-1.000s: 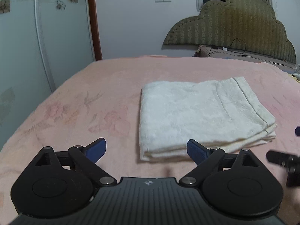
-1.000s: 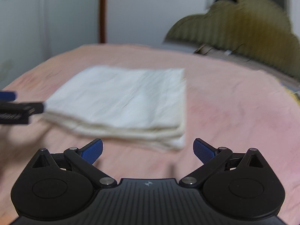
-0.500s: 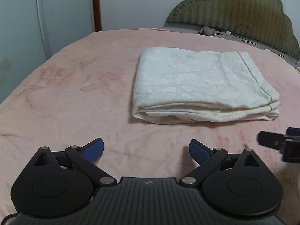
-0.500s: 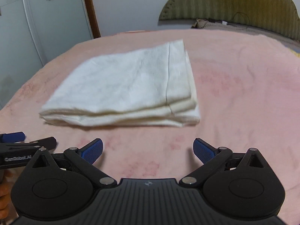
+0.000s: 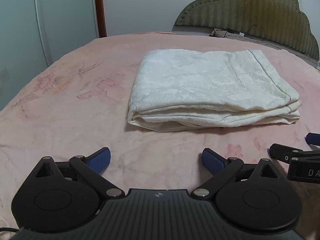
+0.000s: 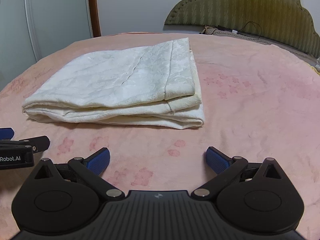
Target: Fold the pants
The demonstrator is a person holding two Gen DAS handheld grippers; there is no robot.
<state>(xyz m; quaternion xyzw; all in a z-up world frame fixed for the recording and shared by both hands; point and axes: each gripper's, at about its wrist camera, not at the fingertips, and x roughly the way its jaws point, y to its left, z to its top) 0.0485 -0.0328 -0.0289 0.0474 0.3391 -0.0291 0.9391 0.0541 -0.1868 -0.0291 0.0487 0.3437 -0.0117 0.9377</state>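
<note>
From the left wrist camera, the left gripper [image 5: 156, 159] stands spread wide, its blue ribbed pads [image 5: 100, 159] apart with only the pink floral bedspread [image 5: 70, 108] showing between them; it grips nothing and touches no cloth. The cream-white folded pants [image 5: 212, 88] lie flat on the bedspread well ahead of the fingertips, slightly right of centre, folded edges facing the camera. At the right edge the black body of the right gripper [image 5: 300, 150] enters the view, bearing the white letters "DA", cut off by the frame. A green scalloped padded headboard [image 5: 250, 14] stands behind the bed.

From the right wrist camera, the right gripper [image 6: 158, 159] is likewise wide apart and empty, with bare bedspread between its blue pads [image 6: 217, 161]. The folded pants [image 6: 120, 88] lie ahead and to the left, clear of the fingers. The left gripper [image 6: 22, 146] shows at the left edge, with the white lettering "Robot.AI" on its black side.
</note>
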